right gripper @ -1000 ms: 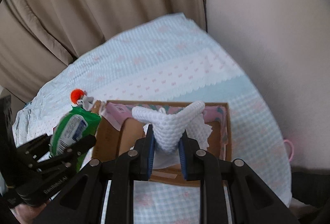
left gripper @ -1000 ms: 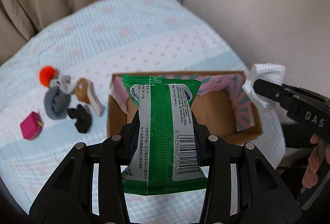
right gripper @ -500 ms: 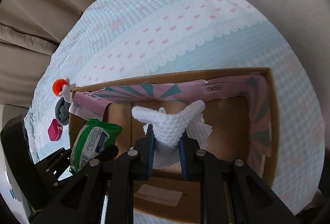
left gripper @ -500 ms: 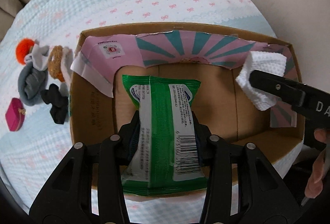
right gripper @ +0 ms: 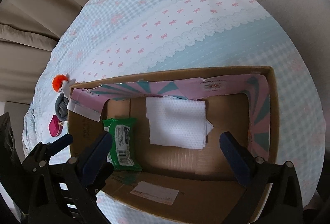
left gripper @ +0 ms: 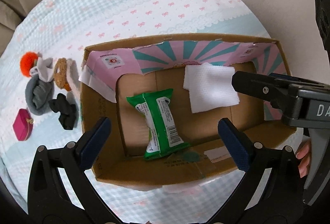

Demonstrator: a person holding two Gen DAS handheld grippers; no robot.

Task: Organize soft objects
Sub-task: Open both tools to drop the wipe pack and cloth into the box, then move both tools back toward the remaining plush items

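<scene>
A cardboard box (left gripper: 206, 170) with a pink and teal liner stands on the bed. A green wipes pack (left gripper: 159, 122) lies on its floor at the left; it also shows in the right wrist view (right gripper: 122, 143). A folded white cloth (left gripper: 210, 89) lies to its right, also in the right wrist view (right gripper: 177, 122). My left gripper (left gripper: 164, 133) is open and empty above the pack. My right gripper (right gripper: 165, 147) is open and empty above the cloth, and one of its fingers (left gripper: 259, 84) reaches in from the right in the left wrist view.
Left of the box lie an orange pom-pom (left gripper: 28, 63), a grey sock (left gripper: 38, 96), a tan plush ring (left gripper: 61, 75), a black scrunchie (left gripper: 64, 114) and a magenta pouch (left gripper: 21, 128). The checked bedspread (left gripper: 144, 3) runs back to beige curtains (right gripper: 31, 17) and a wall.
Both grippers have opened over the box. The green pack and the white cloth have dropped onto the box floor. The white cloth now lies flat.
</scene>
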